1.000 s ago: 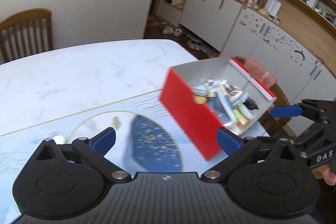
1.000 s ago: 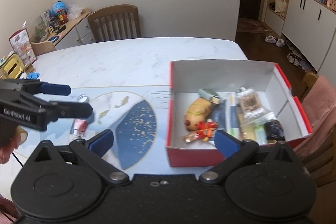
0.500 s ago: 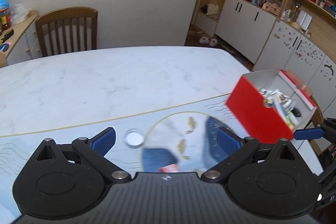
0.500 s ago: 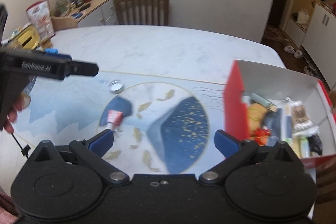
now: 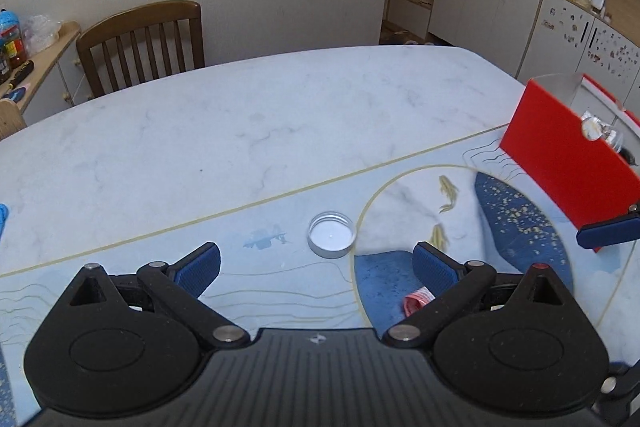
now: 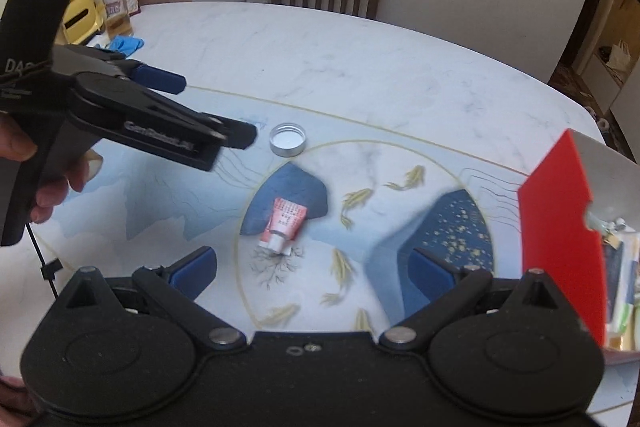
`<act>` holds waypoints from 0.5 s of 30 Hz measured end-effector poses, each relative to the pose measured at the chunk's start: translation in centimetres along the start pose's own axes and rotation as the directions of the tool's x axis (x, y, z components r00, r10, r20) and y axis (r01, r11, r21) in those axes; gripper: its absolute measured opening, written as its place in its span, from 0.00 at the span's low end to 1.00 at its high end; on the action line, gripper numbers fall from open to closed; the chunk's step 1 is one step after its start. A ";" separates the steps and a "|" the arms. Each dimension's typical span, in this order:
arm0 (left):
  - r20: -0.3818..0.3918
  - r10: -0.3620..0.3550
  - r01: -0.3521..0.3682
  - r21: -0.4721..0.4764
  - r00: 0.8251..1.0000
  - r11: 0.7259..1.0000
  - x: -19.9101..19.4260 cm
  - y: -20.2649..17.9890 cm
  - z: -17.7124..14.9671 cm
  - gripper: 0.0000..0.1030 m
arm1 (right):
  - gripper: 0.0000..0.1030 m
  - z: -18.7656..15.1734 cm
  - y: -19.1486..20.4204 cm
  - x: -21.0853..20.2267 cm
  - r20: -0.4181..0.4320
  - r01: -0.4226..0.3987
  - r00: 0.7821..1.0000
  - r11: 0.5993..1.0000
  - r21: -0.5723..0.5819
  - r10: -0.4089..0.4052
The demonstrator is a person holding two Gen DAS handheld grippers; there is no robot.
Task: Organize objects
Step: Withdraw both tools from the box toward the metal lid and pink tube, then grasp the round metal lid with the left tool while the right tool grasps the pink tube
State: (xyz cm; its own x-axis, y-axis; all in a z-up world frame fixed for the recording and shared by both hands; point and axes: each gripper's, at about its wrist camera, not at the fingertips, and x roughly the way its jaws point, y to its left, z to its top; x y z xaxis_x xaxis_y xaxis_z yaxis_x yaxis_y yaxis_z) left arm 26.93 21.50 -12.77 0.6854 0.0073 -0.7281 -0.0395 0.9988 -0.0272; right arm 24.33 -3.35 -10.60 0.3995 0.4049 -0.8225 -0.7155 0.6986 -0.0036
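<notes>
Both grippers spread, empty, pink tube (image 6: 285,222) half-hidden in left view, red box (image 6: 560,247) cut off

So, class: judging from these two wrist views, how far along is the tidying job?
Done: several small items already lie in the red box. In hand: nothing; the left gripper and right gripper are both open and empty. Left: the metal lid and the small pink tube still sit on the table mat.
</notes>
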 end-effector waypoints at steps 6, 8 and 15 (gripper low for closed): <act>-0.022 0.015 -0.015 0.017 1.000 1.000 3.0 0.2 -0.3 1.00 | 0.97 0.3 0.1 3.2 -0.040 0.010 0.999 0.999 0.046 -0.009; -0.028 0.018 -0.017 0.027 0.999 0.999 4.0 0.2 -0.2 1.00 | 0.96 0.3 0.1 4.3 -0.056 0.014 0.998 0.998 0.056 -0.010; -0.021 0.003 -0.002 0.053 1.000 0.999 6.0 -0.1 -0.4 1.00 | 0.92 0.9 0.4 7.2 -0.089 0.030 0.996 0.998 0.055 -0.025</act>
State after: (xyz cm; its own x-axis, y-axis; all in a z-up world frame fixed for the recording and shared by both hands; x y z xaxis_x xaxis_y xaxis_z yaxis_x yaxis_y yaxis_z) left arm 30.79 21.46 -17.42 0.6700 0.0092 -0.7423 -0.0019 0.9999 0.0107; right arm 27.44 0.32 -16.02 0.3642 0.3332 -0.8697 -0.6705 0.7419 0.0034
